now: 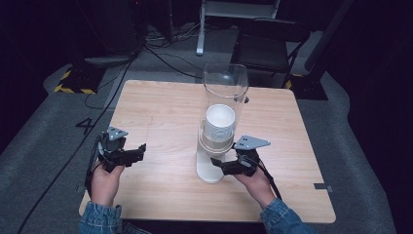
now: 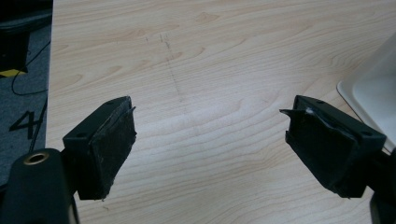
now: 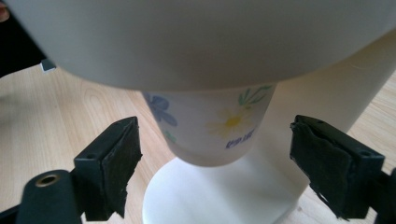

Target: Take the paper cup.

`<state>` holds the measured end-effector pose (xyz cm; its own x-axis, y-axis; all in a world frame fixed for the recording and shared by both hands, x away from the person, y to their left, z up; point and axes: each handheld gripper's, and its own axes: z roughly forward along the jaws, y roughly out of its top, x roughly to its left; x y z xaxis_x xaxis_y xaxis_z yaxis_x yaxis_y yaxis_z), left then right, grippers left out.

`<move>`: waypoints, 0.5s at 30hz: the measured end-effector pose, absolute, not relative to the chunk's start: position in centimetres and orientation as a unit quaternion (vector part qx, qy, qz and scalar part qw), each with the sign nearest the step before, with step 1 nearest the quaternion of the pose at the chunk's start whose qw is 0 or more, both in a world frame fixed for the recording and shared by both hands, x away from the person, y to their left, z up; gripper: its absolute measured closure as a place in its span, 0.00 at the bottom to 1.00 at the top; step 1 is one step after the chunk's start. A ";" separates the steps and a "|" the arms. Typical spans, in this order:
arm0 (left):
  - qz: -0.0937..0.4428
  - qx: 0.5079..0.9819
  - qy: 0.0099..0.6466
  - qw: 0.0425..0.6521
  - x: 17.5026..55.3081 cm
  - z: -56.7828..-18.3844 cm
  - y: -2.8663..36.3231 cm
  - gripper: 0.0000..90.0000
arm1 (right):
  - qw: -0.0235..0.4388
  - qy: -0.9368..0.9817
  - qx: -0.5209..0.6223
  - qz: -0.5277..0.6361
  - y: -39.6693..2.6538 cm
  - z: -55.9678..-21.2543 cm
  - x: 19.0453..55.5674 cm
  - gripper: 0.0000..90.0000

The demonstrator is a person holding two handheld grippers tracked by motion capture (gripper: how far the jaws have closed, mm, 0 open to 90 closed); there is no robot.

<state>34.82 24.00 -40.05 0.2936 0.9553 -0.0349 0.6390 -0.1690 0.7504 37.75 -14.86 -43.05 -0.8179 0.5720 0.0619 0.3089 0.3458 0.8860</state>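
Near the worktop's near edge, towards its middle: a tall clear-plastic cup dispenser (image 1: 220,122) on a white round base (image 1: 208,170), long axis upright. Protruding from its underside, a white paper cup with flower print (image 3: 212,128), dead ahead of the right gripper (image 3: 215,170), jaws wide open either side, not touching. Left gripper (image 2: 210,149) well apart towards the left edge, jaws open, empty over bare wooden worktop (image 2: 210,60). Clearly nearer: the right.

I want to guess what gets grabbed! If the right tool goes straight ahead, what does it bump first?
Most likely the flowered paper cup hanging from the bottom of the cup dispenser. The right tool is open and points at it, with the cup centred between its jaws. The exact gap is hard to judge.
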 end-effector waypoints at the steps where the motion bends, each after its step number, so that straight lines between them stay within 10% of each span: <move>1: 0.233 0.729 0.546 0.340 34.8 -40.1 24.1 0.17 | 0.131 0.810 0.272 0.503 -14.9 -43.1 37.7 0.20; 15: 0.232 0.728 0.549 0.338 34.8 -40.2 24.4 0.18 | 0.155 0.797 0.269 0.518 -13.4 -43.7 38.1 0.35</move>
